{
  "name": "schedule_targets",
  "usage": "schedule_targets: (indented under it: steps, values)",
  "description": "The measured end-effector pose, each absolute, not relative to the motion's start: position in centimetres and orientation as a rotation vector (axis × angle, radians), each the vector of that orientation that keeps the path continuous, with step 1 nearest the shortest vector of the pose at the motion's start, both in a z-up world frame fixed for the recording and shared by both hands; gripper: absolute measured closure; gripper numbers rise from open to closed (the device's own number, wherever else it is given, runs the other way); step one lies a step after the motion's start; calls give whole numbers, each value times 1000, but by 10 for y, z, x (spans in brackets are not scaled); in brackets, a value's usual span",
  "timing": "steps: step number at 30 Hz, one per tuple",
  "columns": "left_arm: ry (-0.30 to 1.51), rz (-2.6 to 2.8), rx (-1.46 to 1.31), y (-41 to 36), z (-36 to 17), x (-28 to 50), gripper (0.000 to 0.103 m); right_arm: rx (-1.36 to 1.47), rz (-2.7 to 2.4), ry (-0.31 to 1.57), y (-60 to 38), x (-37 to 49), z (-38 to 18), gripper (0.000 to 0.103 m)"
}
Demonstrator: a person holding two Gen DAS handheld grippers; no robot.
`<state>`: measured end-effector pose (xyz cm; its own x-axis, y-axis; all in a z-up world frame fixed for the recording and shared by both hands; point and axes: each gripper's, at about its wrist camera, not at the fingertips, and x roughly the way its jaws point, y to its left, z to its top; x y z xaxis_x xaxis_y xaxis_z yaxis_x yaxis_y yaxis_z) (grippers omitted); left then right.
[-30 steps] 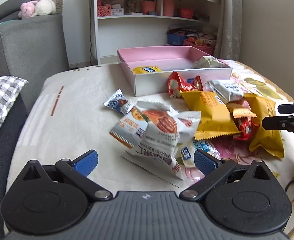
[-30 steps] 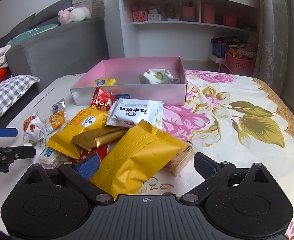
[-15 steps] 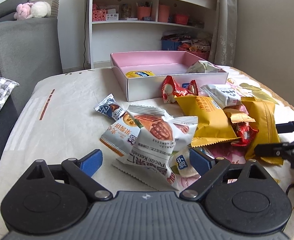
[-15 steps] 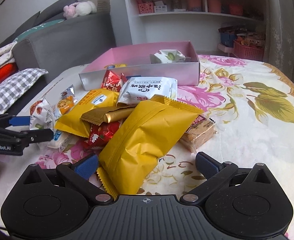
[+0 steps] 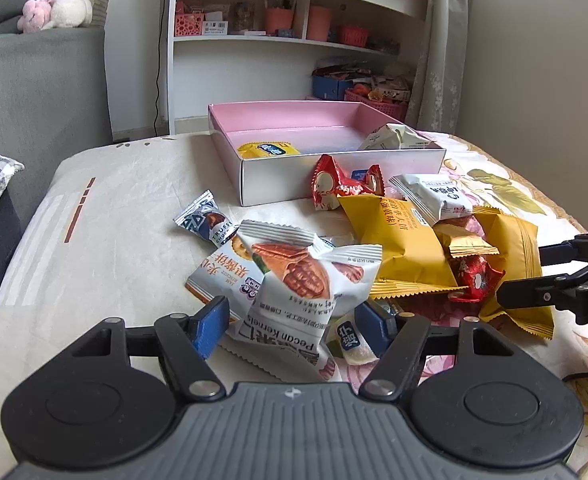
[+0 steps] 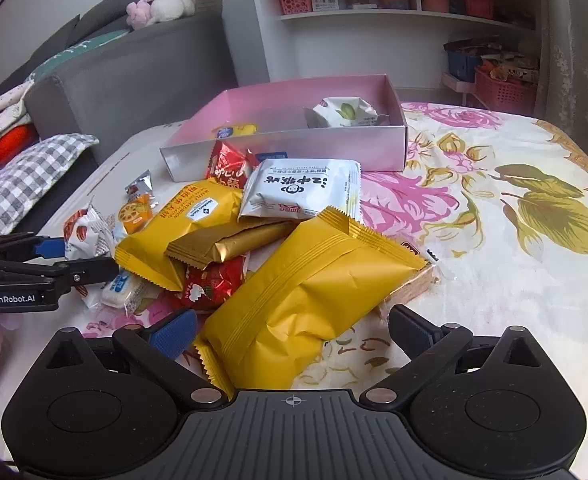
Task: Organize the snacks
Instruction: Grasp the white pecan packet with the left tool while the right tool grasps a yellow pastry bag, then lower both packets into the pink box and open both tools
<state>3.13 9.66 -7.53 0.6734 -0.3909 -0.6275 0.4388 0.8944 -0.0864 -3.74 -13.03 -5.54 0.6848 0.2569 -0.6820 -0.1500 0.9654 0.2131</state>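
Note:
A pile of snack packets lies on the bed in front of a pink box (image 5: 334, 168) (image 6: 294, 152) that holds two packets. My left gripper (image 5: 294, 322) is open, its blue pads on either side of a white pecan kernel packet (image 5: 298, 300). My right gripper (image 6: 294, 330) is open around the near end of a large yellow packet (image 6: 306, 300). The left gripper also shows in the right wrist view (image 6: 74, 258), and the right gripper in the left wrist view (image 5: 534, 276).
Other yellow (image 6: 178, 232), white (image 6: 302, 192), gold (image 6: 230, 240) and red (image 6: 210, 284) packets lie between the grippers and the box. A grey sofa (image 6: 134, 68) stands at the left, a white shelf unit (image 5: 294, 40) behind the bed.
Both grippers have moved forward and down onto the pile. The left one has narrowed around the pecan packet; the right one now straddles the yellow packet.

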Motion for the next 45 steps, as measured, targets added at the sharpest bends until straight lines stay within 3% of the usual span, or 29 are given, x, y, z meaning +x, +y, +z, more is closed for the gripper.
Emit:
schedule_targets:
  steps: [3,8,11,13,18,25,45]
  values:
    - [698,-467,68,96,-74,32,51,144,251,785,-128,-38,-54,6]
    - [700,-458,66,95,-72,30,58,147,258,784,-127,-37,-52,19]
    - [704,-444,63,95,-70,30,63,157,264,788,-129,-35,-52,30]
    - [709,-433,57,96,-69,30,67,164,274,792,-129,-35,-51,45]
    - [737,-415,13,98,-64,35,70,169,290,792,-130,-33,-47,57]
    - [759,-396,-15,99,-51,35,71,203,296,807,-135,-32,-40,62]
    - [808,-380,-100,79,-15,58,72,317,246,720,-159,-1,8,63]
